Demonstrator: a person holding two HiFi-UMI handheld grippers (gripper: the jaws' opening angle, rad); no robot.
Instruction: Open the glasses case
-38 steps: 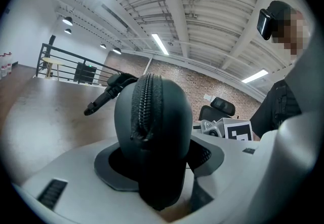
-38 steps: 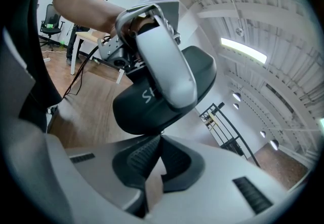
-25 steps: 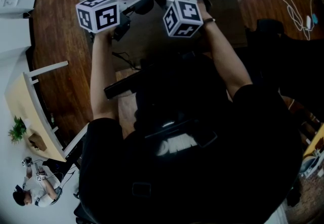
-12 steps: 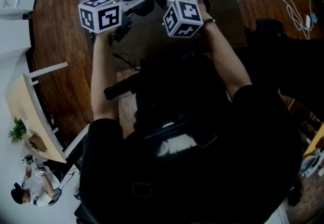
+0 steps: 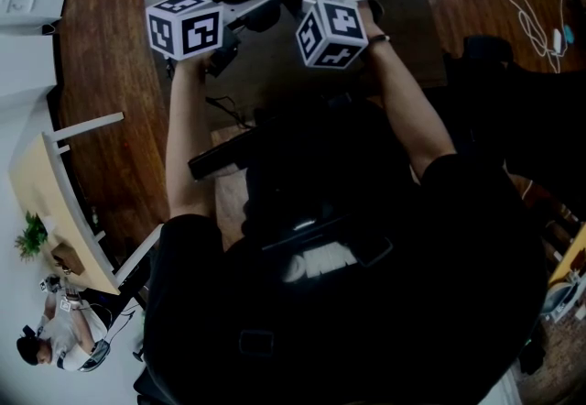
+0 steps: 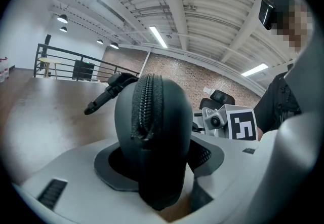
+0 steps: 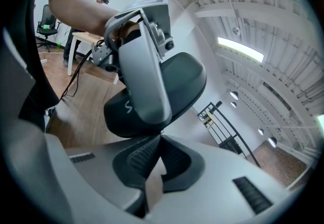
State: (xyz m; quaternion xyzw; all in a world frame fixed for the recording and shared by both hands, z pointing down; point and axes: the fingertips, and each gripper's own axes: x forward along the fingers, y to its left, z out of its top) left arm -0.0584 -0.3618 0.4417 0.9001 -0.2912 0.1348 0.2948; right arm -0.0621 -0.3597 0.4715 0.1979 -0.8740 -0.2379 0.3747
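The dark glasses case (image 6: 152,132) is squeezed between the left tongs (image 6: 159,164), which are spread wide by it. The right tongs (image 7: 161,137) are pressed shut, tips right by the case, over the surface (image 5: 385,18).

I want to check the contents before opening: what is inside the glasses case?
Nothing inside shows. The glasses case, clamped in the left tool, has its zipper closed along the visible edge, so the shell covers whatever it holds.

A white cable (image 5: 531,23) lies on the wooden floor (image 5: 101,73).
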